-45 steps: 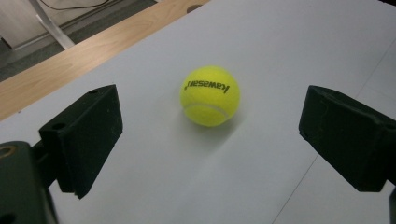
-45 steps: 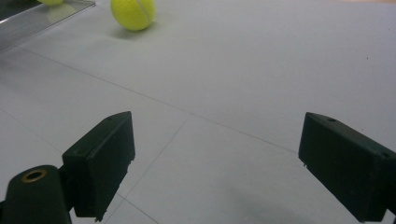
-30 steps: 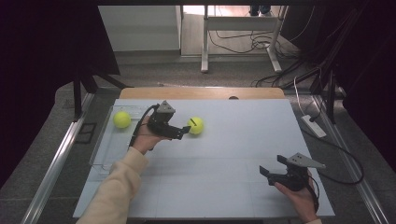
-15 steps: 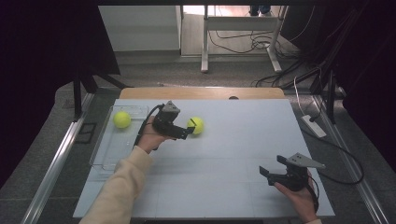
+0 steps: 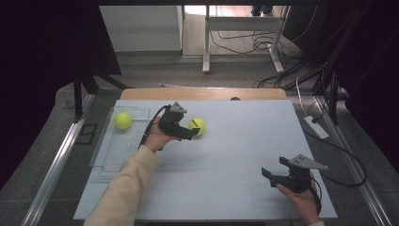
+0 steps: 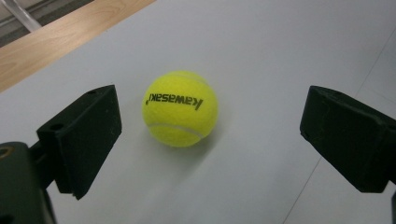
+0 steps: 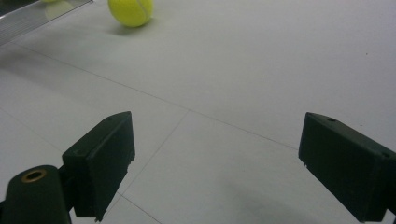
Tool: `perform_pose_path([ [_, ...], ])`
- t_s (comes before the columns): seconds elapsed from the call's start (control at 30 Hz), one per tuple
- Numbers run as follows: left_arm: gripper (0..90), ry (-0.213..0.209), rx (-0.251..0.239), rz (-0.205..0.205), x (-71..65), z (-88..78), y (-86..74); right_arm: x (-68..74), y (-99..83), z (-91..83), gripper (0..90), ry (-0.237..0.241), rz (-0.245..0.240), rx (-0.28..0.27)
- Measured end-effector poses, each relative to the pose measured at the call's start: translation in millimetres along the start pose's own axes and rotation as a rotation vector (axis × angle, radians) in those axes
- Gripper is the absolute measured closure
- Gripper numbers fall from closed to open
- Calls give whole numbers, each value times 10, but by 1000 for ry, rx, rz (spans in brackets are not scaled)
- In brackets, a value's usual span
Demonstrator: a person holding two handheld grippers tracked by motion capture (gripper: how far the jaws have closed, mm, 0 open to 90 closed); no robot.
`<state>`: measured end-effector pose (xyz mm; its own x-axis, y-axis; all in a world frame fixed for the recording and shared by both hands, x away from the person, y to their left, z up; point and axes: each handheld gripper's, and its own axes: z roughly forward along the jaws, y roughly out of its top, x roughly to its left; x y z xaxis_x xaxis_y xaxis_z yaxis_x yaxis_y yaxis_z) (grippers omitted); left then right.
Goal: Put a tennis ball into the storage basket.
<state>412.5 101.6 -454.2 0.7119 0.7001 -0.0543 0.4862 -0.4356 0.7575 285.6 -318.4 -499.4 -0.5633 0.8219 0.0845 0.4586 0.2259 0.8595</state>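
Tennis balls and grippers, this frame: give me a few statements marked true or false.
1. One tennis ball lies in the clear tray. True.
2. The left gripper is shut on the ball on the table. False: its jaws stand open on either side of the ball, apart from it.
3. The right gripper is open and holds nothing. True.
4. Both balls lie in the tray. False: one lies on the white tabletop.
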Motion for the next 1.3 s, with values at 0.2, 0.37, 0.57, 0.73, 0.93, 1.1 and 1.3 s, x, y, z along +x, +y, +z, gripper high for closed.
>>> perform_pose_path([
  [0.2,62,1,11,-4,14,51,10,-4,-2,-4,108,-1,3,-1],
  [0.37,62,1,17,-9,26,98,7,-4,-3,-2,107,-2,1,1],
  [0.57,62,4,26,-17,51,152,0,-6,-5,-1,107,-1,0,2],
  [0.73,62,5,36,-21,77,199,-8,-7,-6,-1,108,-3,0,2],
  [0.93,63,4,44,-30,91,246,-9,-10,-9,1,107,-2,2,3],
  [1.1,62,1,52,-29,85,298,-1,-9,-9,-1,107,-1,3,1],
  [1.3,60,-1,69,-29,90,378,3,-9,-11,3,108,1,2,4],
])
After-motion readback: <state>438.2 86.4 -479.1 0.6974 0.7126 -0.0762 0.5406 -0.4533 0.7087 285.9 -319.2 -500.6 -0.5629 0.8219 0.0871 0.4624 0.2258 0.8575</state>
